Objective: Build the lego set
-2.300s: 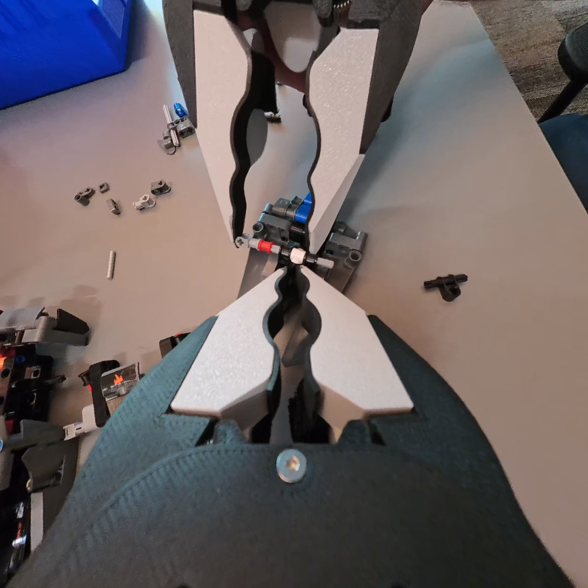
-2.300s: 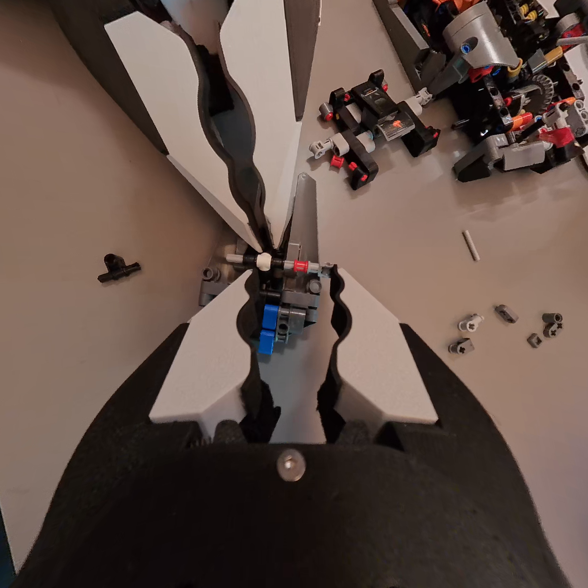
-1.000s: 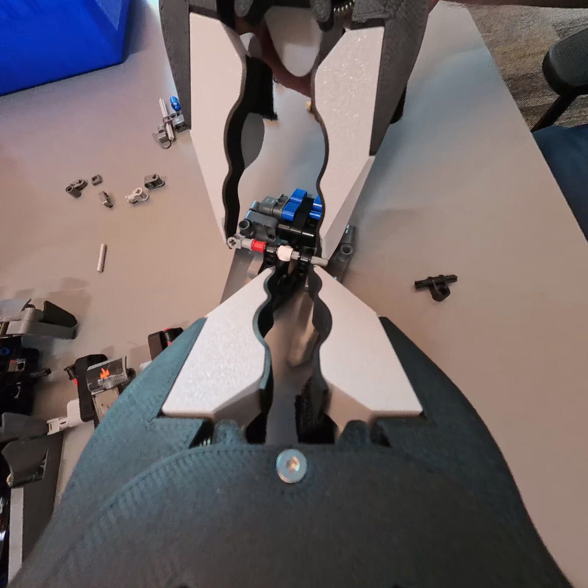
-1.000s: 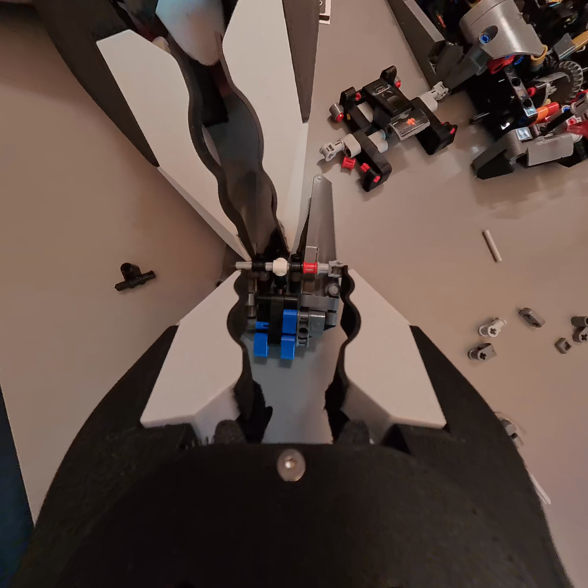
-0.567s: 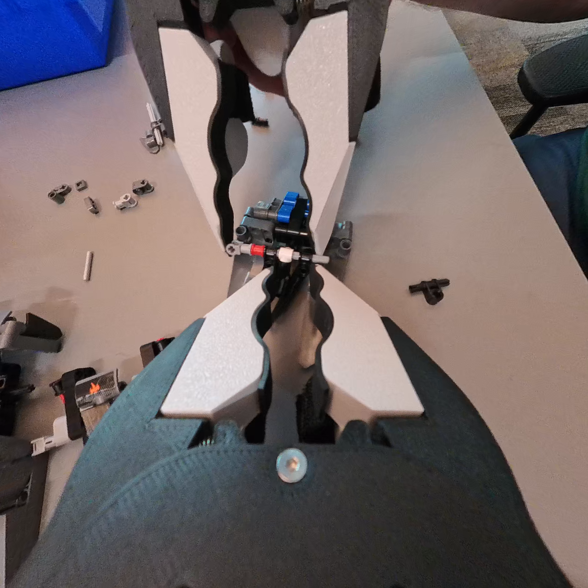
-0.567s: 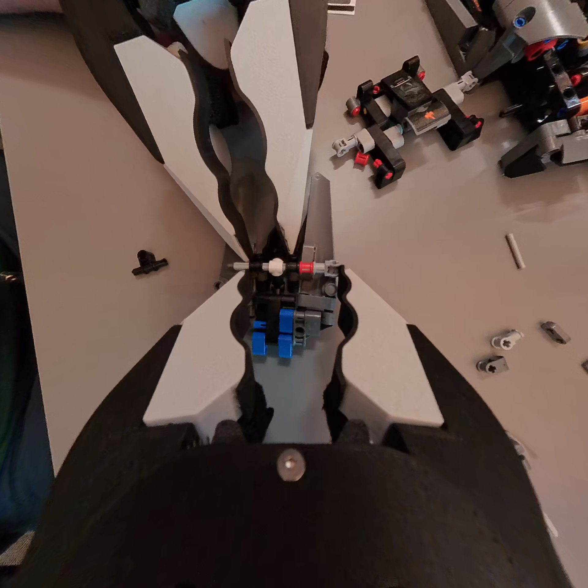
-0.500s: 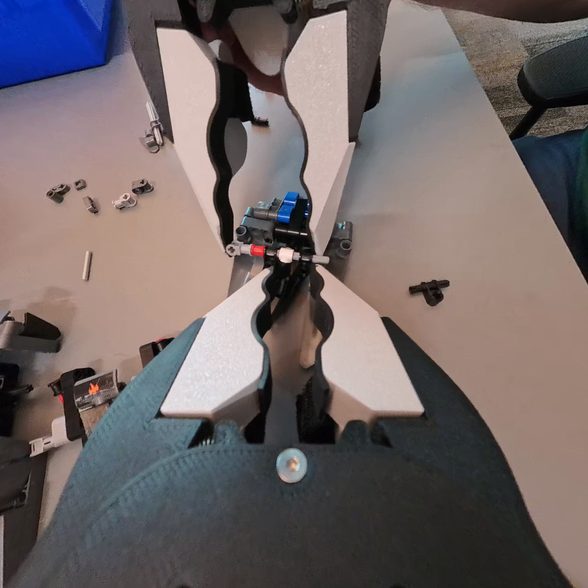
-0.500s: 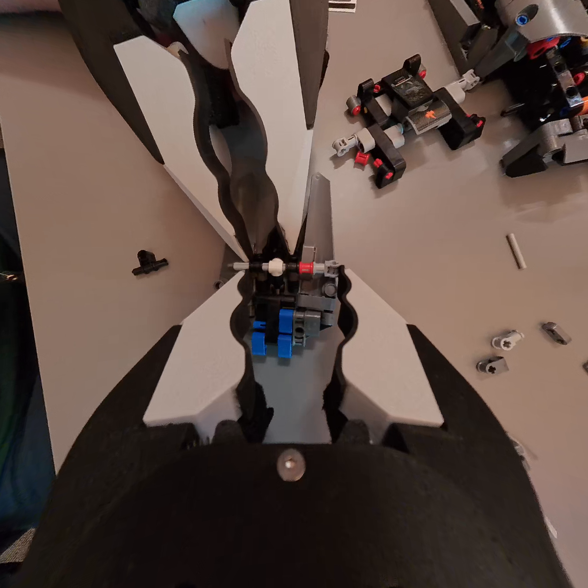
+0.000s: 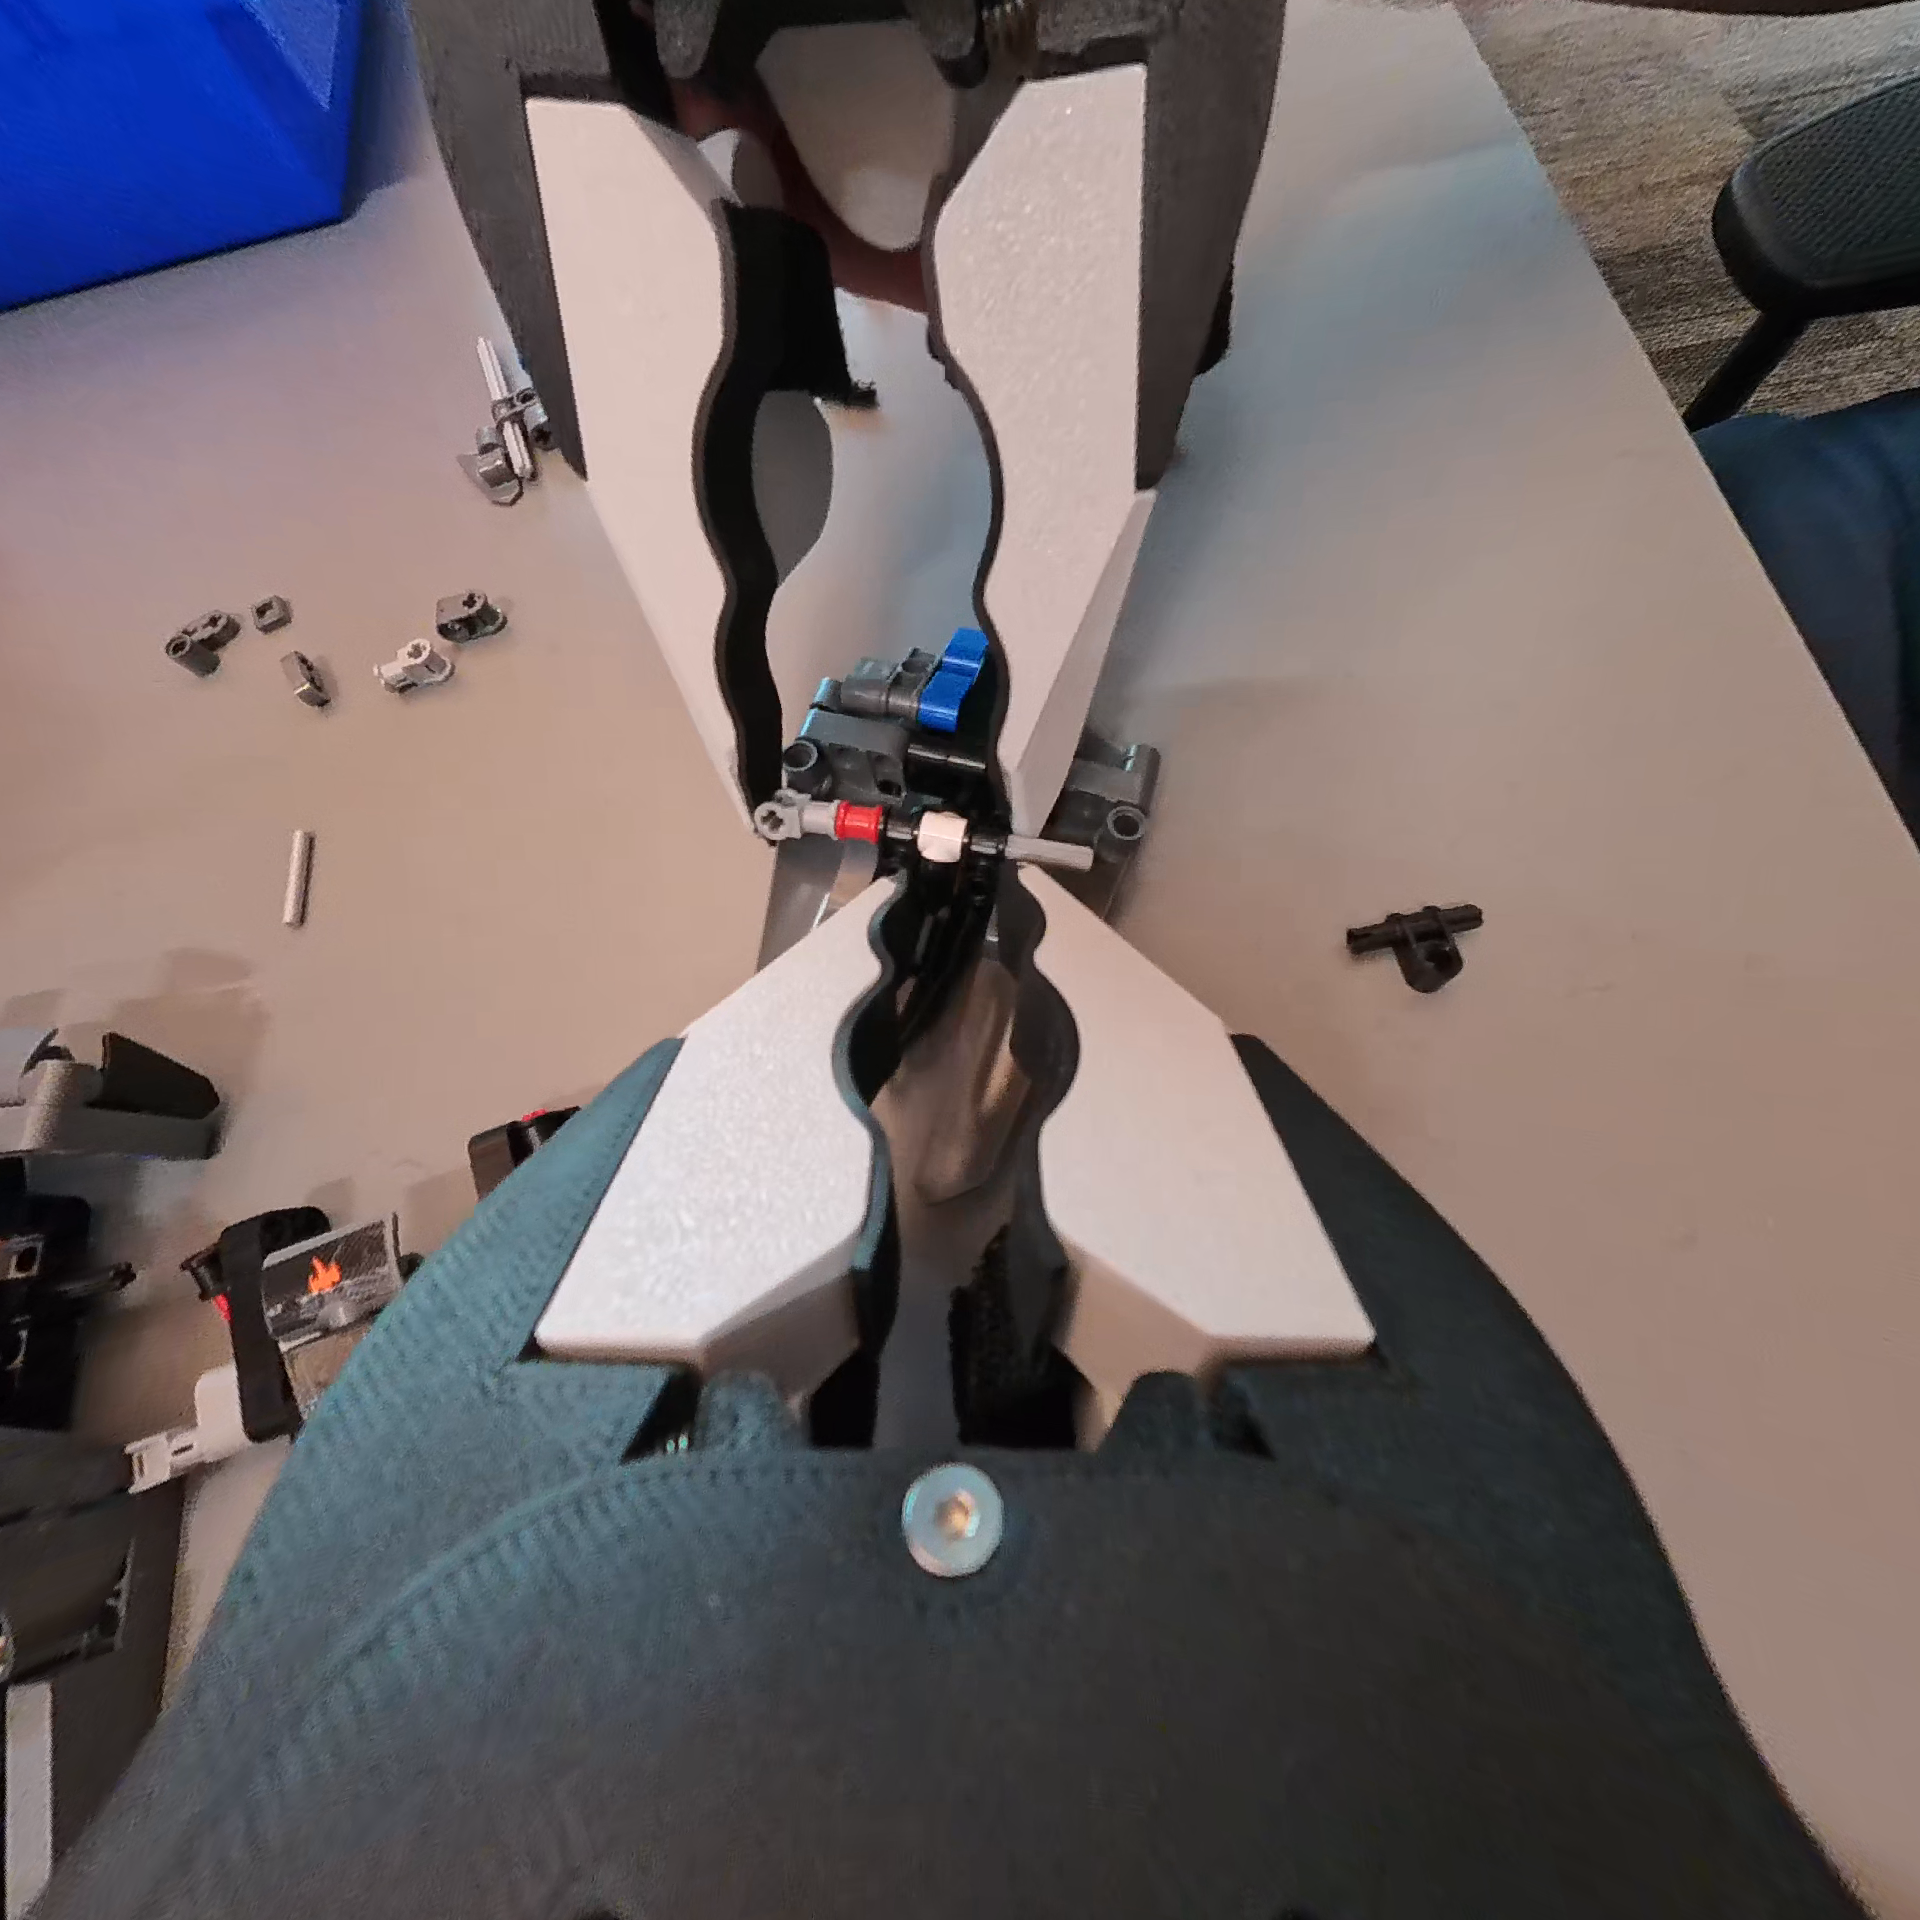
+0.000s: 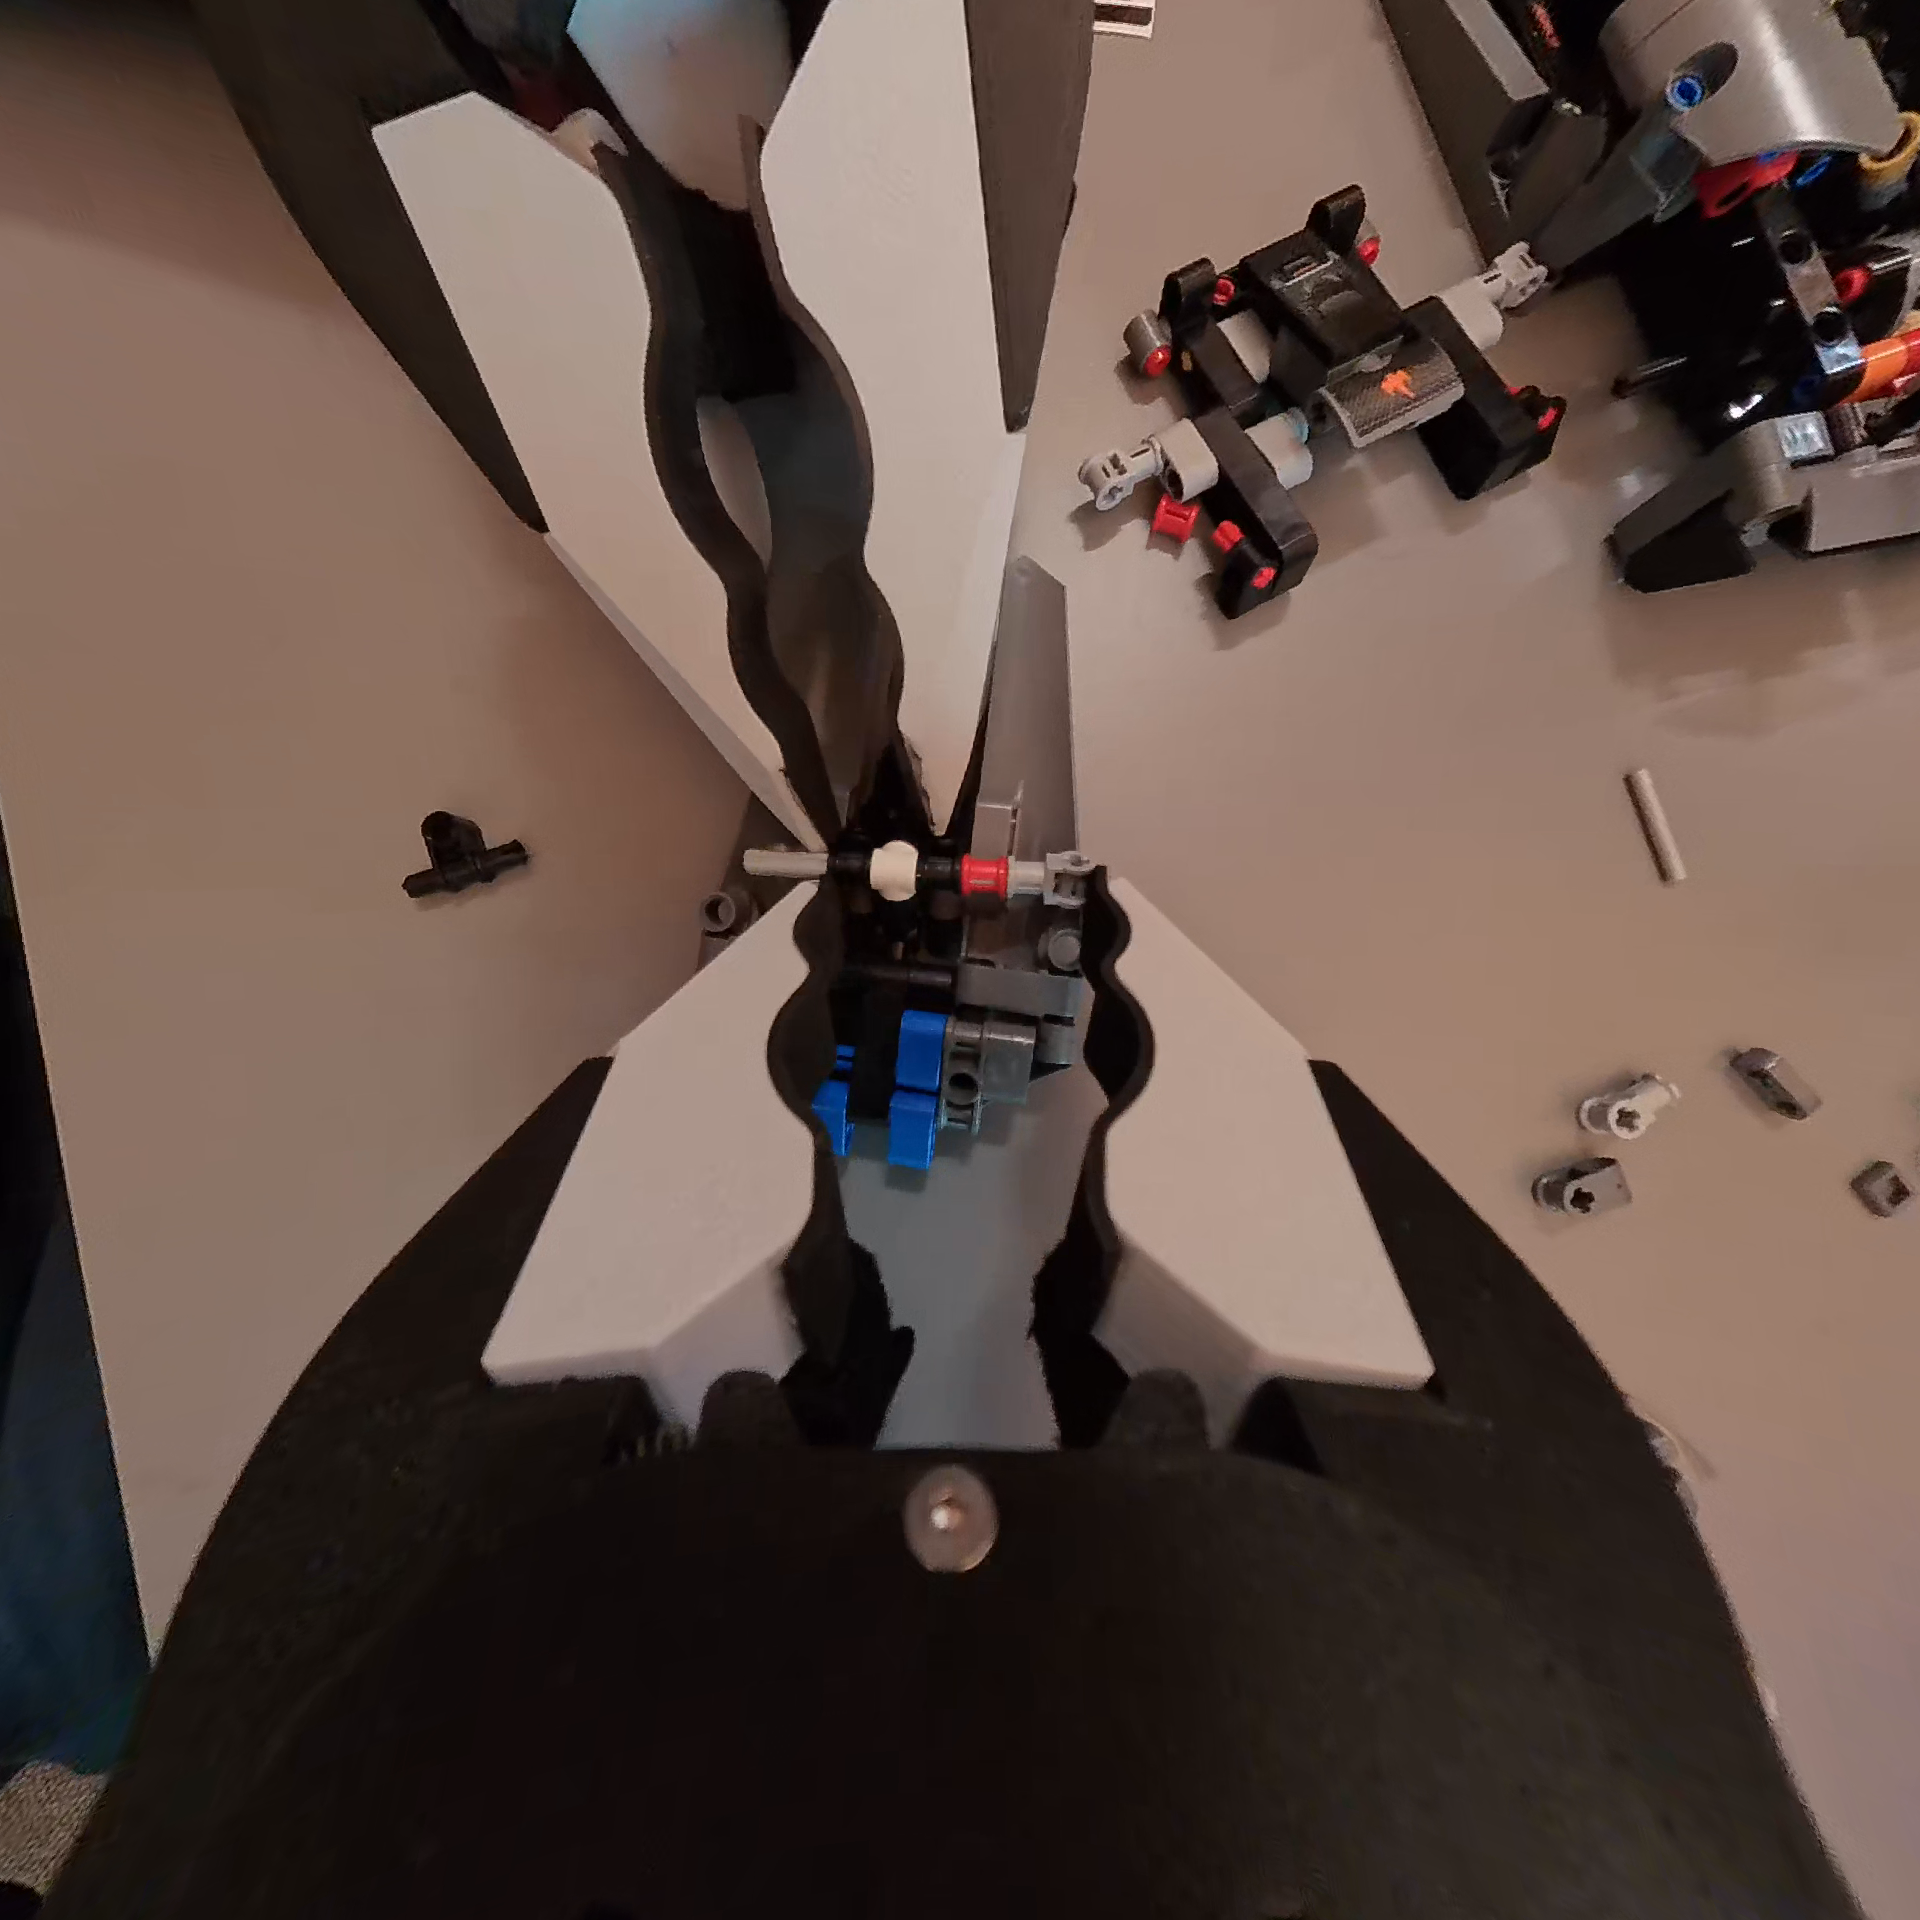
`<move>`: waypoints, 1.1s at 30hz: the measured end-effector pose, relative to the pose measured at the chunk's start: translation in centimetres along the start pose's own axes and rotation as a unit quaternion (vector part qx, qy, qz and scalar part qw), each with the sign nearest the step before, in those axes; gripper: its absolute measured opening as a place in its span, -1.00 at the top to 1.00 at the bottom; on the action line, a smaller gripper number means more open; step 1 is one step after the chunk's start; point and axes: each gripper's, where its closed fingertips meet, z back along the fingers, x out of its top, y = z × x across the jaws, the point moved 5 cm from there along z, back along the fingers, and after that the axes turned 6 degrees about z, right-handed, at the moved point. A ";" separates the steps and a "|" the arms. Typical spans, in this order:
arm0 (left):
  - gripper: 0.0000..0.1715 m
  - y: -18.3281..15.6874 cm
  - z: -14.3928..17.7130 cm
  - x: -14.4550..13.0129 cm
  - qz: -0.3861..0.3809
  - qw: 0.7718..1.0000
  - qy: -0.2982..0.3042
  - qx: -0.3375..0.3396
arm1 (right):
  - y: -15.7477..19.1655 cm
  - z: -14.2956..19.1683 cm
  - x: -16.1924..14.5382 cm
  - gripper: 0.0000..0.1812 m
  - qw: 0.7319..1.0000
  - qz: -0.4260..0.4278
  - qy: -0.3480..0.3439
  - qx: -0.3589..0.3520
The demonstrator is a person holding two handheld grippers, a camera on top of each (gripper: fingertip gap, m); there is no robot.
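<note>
A small lego sub-assembly (image 9: 883, 748) of black, dark grey and blue pieces is held between both grippers just above the table. A thin grey axle (image 9: 914, 826) with a red bush and a white piece crosses its front, also in the right wrist view (image 10: 935, 871). My left gripper (image 9: 935, 904) is shut on the black part by a grey wing panel (image 9: 961, 1091). My right gripper (image 10: 951, 904) faces it, with its pads pressed on both sides of the sub-assembly (image 10: 966, 1018).
A black T-shaped connector (image 9: 1415, 940) lies to the right. Small grey connectors (image 9: 416, 665) and a short grey axle (image 9: 298, 876) lie to the left. A black sub-assembly with red pins (image 10: 1330, 395) and a large model (image 10: 1766, 260) sit nearby. A blue bin (image 9: 156, 125) stands far left. Both grippers' tips are close together, under 4 cm apart. From either gripper's tips it is about 8 centimeters to the black T-shaped connector (image 9: 1415, 940). It turns up in the right wrist view (image 10: 465, 847) as well.
My right gripper's fingers have narrowed onto the sub-assembly, which has turned so that both blue pieces show. Both grippers shifted slightly together. The left grip is unchanged.
</note>
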 end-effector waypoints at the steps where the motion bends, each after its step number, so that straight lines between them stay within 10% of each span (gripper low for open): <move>1: 0.84 0.0 0.0 0.0 0.002 1.000 0.000 0.000 | -0.1 0.0 0.0 0.51 1.000 -0.003 -0.001 -0.002; 15: 0.48 0.5 4.1 -1.7 0.147 0.983 0.002 0.111 | 0.1 2.6 -0.5 0.60 0.989 -0.018 -0.102 -0.103; 20: 0.46 -1.1 3.5 -0.4 0.257 0.959 -0.103 0.056 | 0.7 4.1 0.0 0.60 0.975 0.026 -0.143 -0.170; 26: 0.74 -0.8 4.9 2.8 0.327 0.912 -0.249 -0.002 | 1.3 6.8 2.0 0.60 0.937 0.108 -0.171 -0.285; 33: 1.00 -0.6 5.2 5.2 0.301 0.907 -0.295 0.018 | 2.4 8.2 3.6 0.59 0.899 0.201 -0.137 -0.364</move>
